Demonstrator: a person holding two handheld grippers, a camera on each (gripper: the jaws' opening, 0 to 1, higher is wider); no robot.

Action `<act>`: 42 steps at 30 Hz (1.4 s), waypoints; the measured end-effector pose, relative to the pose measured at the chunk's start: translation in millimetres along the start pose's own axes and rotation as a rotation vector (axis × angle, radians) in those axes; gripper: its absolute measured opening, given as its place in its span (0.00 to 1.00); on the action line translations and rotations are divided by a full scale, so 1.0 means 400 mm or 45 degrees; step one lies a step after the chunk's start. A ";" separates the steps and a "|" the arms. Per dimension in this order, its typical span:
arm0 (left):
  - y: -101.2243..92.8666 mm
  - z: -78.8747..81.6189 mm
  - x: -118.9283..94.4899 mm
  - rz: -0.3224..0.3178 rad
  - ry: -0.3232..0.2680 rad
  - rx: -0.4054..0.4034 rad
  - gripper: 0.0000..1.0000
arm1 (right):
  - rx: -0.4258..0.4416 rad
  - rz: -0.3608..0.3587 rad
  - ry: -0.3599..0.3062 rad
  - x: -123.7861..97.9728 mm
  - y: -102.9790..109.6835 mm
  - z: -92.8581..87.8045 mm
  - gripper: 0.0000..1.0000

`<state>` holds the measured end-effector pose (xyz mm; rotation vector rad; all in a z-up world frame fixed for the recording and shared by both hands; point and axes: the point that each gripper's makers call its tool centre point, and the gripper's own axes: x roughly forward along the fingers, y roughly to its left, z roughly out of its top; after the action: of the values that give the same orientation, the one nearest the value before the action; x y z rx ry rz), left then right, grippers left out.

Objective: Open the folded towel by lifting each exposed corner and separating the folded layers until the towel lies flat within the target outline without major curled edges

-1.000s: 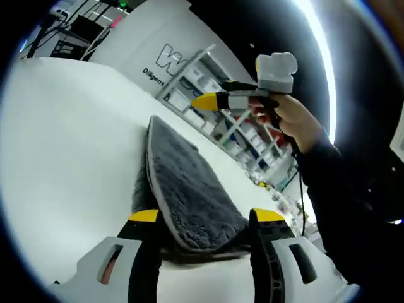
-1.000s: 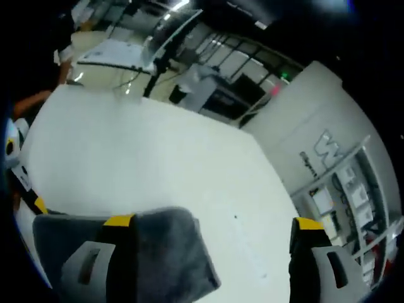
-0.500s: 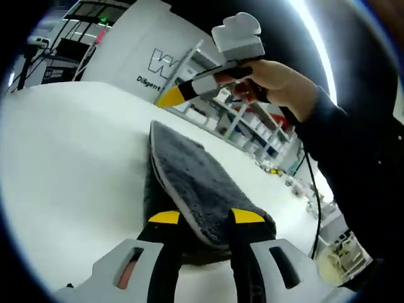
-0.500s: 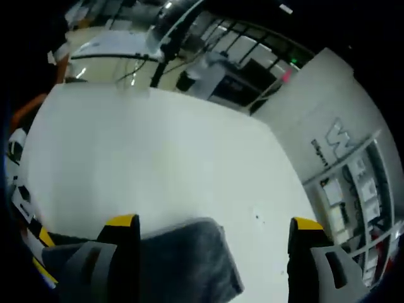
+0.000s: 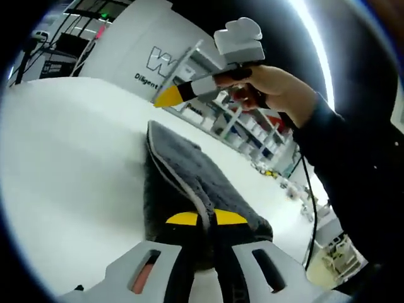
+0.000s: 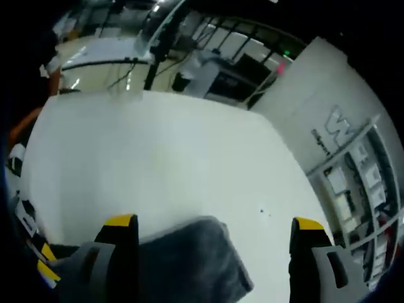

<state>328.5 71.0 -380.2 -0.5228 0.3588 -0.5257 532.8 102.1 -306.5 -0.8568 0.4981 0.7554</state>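
Note:
A folded grey towel [image 5: 183,180] with a pale hem lies on the white table [image 5: 69,145]. My left gripper [image 5: 206,218] is shut on the towel's near edge, and its yellow-tipped jaws pinch the top layer at the hem. Held in a person's hand above the towel's far end, my right gripper [image 5: 169,96] shows its yellow tip. In the right gripper view my right gripper [image 6: 208,222] hangs open over the table, the far corner of the towel [image 6: 192,255] below and between its jaws, apart from them.
A white wall panel with lettering [image 5: 136,53] and metal shelving [image 5: 243,129] stand beyond the table's far edge. The person's dark sleeve [image 5: 353,189] reaches in at the right. Desks and equipment [image 6: 158,44] lie past the table in the right gripper view.
My left gripper's jaws have come together from wide open onto the towel's near edge. The right gripper has risen and moved over the towel's far end, still open.

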 end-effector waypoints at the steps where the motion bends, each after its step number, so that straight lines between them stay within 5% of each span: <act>1: -0.001 0.001 0.000 -0.002 -0.001 0.001 0.05 | 0.025 0.015 0.015 0.004 0.004 -0.003 1.00; 11: -0.030 0.030 0.001 -0.031 -0.045 0.062 0.04 | 0.132 0.000 0.127 0.067 -0.013 -0.011 0.91; 16: -0.045 0.049 0.006 -0.028 -0.080 0.152 0.04 | 0.131 -0.007 0.207 0.083 0.022 -0.027 0.91; 20: -0.057 0.061 0.009 -0.029 -0.099 0.205 0.04 | 0.040 0.017 0.349 0.127 0.072 -0.045 0.93; 26: -0.060 0.072 0.008 -0.046 -0.118 0.200 0.04 | 0.001 -0.034 0.470 0.160 0.058 -0.087 0.86; 34: -0.062 0.074 0.015 -0.057 -0.126 0.199 0.04 | -0.020 -0.065 0.507 0.180 0.041 -0.107 0.74; 42: -0.062 0.078 0.018 -0.058 -0.138 0.194 0.04 | -0.043 -0.008 0.613 0.178 0.069 -0.130 0.57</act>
<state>338.8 60.5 -342.4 -0.4109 0.2018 -0.5617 552.5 98.9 -396.6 -1.0766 0.9100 0.5490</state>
